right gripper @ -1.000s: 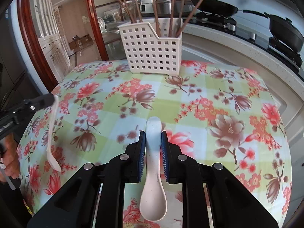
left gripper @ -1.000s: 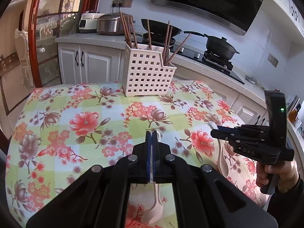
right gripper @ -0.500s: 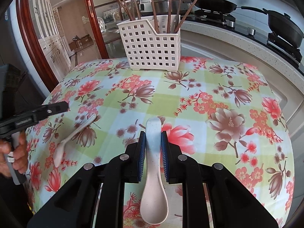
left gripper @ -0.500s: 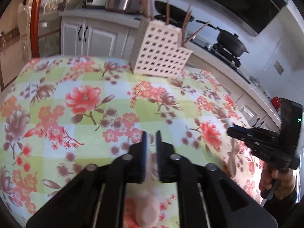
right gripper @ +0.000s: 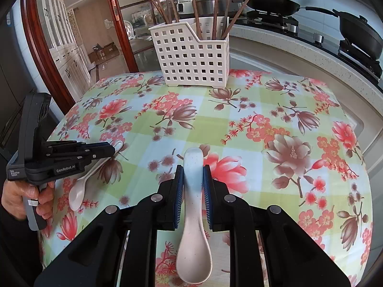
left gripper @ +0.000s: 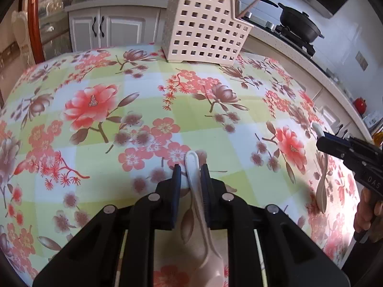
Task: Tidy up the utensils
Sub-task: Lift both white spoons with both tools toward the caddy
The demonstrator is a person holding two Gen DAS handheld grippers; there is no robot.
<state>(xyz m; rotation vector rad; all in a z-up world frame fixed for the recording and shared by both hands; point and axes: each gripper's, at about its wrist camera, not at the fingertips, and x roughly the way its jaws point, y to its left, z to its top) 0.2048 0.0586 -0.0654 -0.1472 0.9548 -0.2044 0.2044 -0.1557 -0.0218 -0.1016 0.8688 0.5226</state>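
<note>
The left gripper (left gripper: pixel 190 175) stands with its jaws a little apart around the handle of a pale spoon (left gripper: pixel 203 227); we see a gap at the left pad while the handle leans on the right one, so nothing clamps it. That spoon is cream, slim in the handle, its bowl low and toward us, lying on the flowered cloth of the counter (left gripper: pixel 95 124). The right gripper (right gripper: pixel 193 179) is closed on a second spoon (right gripper: pixel 194 234), both pads pressed to its handle. We see this one as off-white with faint speckles, a bluish tint near the handle end and a broad oval bowl hanging below the jaws. Far across the counter sits a white basket (right gripper: pixel 191 55) with square holes, brown chopsticks (right gripper: pixel 216 12) standing in it.
</note>
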